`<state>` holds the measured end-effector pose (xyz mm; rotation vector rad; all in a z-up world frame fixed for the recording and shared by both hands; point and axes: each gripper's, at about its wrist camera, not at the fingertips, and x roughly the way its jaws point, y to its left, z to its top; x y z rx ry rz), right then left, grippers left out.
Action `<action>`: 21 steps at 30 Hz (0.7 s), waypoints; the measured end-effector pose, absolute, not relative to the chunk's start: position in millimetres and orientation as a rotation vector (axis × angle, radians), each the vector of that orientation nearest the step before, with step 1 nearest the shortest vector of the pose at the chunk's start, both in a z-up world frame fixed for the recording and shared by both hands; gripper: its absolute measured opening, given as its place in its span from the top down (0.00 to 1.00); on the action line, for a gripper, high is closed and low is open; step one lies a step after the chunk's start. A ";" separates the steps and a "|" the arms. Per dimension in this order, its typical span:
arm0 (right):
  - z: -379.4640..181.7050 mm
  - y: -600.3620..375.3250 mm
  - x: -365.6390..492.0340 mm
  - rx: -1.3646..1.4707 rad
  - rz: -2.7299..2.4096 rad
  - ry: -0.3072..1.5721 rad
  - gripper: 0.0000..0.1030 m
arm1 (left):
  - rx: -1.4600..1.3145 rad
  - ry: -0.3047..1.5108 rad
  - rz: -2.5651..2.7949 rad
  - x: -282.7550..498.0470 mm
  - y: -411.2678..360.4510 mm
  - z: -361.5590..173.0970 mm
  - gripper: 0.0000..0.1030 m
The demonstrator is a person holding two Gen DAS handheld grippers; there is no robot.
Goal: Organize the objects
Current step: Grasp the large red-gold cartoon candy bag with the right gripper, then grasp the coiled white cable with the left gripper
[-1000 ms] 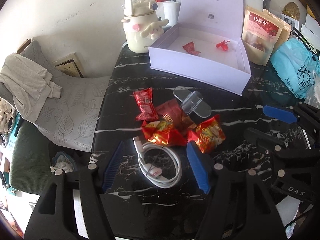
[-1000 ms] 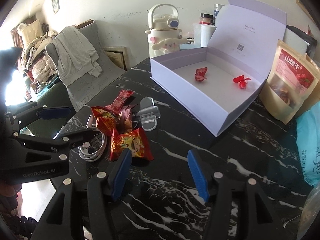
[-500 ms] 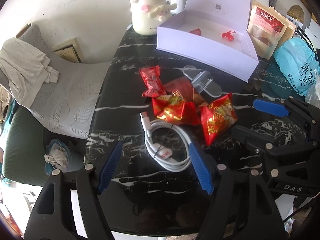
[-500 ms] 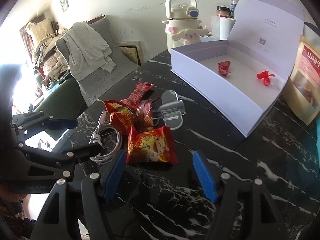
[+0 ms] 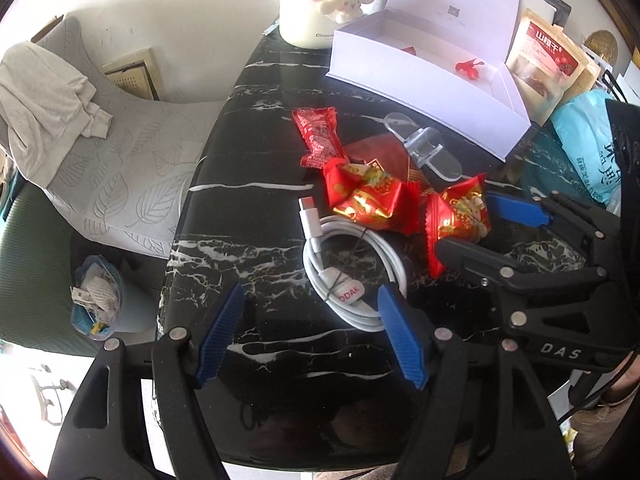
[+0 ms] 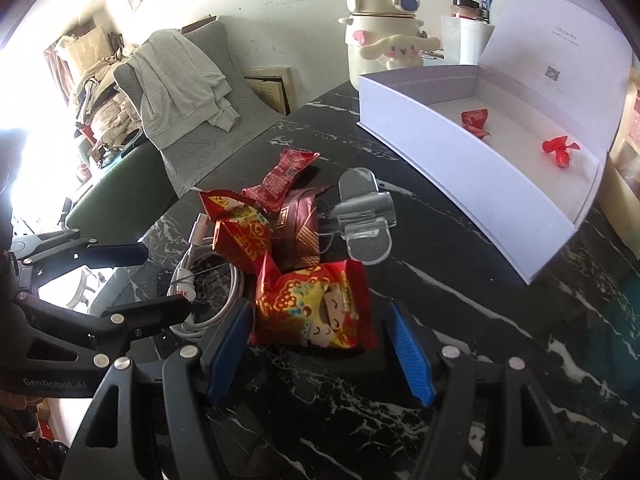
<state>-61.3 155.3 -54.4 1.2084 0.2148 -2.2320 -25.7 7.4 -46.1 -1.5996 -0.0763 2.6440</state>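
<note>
A pile lies on the black marble table [image 5: 280, 216]: a coiled white cable [image 5: 352, 276], several red snack packets [image 5: 370, 196] and a clear plastic clip [image 5: 428, 148]. My left gripper [image 5: 310, 336] is open just above the table, its right pad at the coil's near edge. My right gripper [image 6: 320, 352] is open around a red and gold packet [image 6: 316, 308], whose left edge is near one pad while the other pad stands apart. An open white box [image 6: 460, 148] behind holds two red candies [image 6: 475, 120]. Each gripper shows in the other's view: right gripper [image 5: 466, 224], left gripper [image 6: 168, 280].
A cream kettle-shaped bottle [image 6: 384, 36] stands behind the box. A snack bag [image 5: 548, 60] and a blue plastic bag [image 5: 588, 140] crowd the right side. The table's edge falls off on the left toward a chair with grey cloth [image 5: 48, 96].
Both grippers came down and closer to the pile. The right jaws widened and now flank the red and gold packet. The left gripper closed in on the cable coil.
</note>
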 end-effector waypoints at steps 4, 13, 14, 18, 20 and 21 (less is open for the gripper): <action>-55.0 155.8 -60.2 1.193 -2.213 0.209 0.43 | -1.602 -0.094 2.636 -26.9 6.2 -46.6 0.33; -54.7 167.8 -57.3 1.198 -2.220 0.212 0.46 | -1.599 -0.152 2.592 -32.2 11.7 -49.4 0.33; -54.8 170.4 -56.4 1.198 -2.222 0.210 0.46 | -1.602 -0.158 2.583 -33.6 12.9 -49.9 0.33; -54.8 181.0 -52.8 1.206 -2.243 0.206 0.46 | -1.627 -0.154 2.547 -37.3 20.3 -53.9 0.33; -54.4 184.9 -51.5 1.210 -2.252 0.207 0.46 | -1.627 -0.127 2.546 -38.3 25.6 -54.7 0.32; -54.2 187.4 -50.4 1.213 -2.257 0.208 0.46 | -1.628 -0.113 2.544 -38.9 28.5 -55.2 0.32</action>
